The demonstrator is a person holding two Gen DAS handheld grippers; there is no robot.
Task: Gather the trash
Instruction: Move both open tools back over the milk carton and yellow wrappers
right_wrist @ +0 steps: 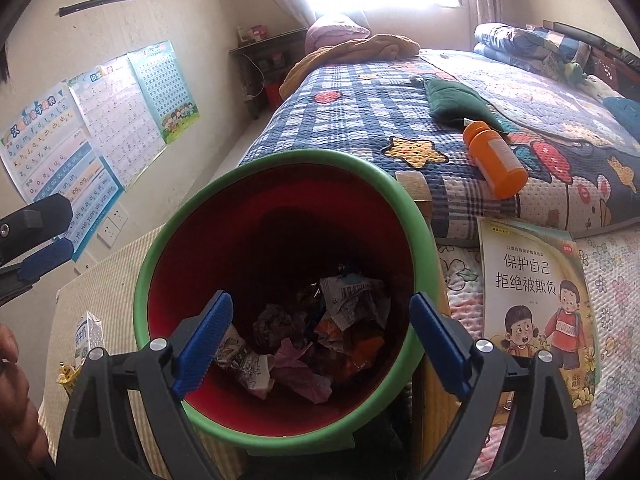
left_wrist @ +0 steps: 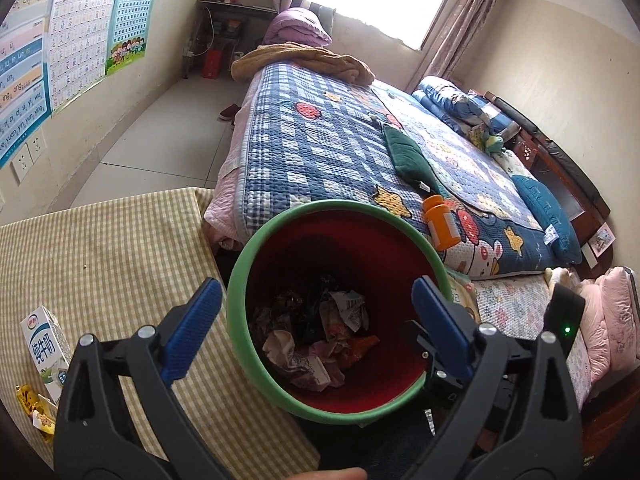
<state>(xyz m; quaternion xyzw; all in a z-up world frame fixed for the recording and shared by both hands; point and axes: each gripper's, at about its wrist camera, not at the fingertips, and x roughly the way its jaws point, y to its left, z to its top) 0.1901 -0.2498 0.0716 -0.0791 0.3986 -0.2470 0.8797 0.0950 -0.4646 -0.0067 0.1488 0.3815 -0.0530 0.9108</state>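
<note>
A bin with a green rim (left_wrist: 340, 205) (right_wrist: 312, 154) and a red inside stands between the table and the bed. Crumpled paper and wrappers (left_wrist: 320, 344) (right_wrist: 304, 344) lie at its bottom. My left gripper (left_wrist: 316, 292) hangs over the bin's mouth, open, nothing between its blue pads. My right gripper (right_wrist: 322, 304) hangs over the same bin, open and empty too. A white milk carton (left_wrist: 46, 344) (right_wrist: 90, 332) stands on the checked table, with yellow wrappers (left_wrist: 34, 408) (right_wrist: 66, 374) beside it. An orange bottle (left_wrist: 440, 222) (right_wrist: 494, 158) lies on the bed's near edge.
The table with the checked cloth (left_wrist: 100, 248) is left of the bin. The bed with a blue patchwork quilt (left_wrist: 320, 148) is behind it. A children's book (right_wrist: 536, 308) lies on a flowered quilt at the right. A green cushion (right_wrist: 452, 100) lies on the bed.
</note>
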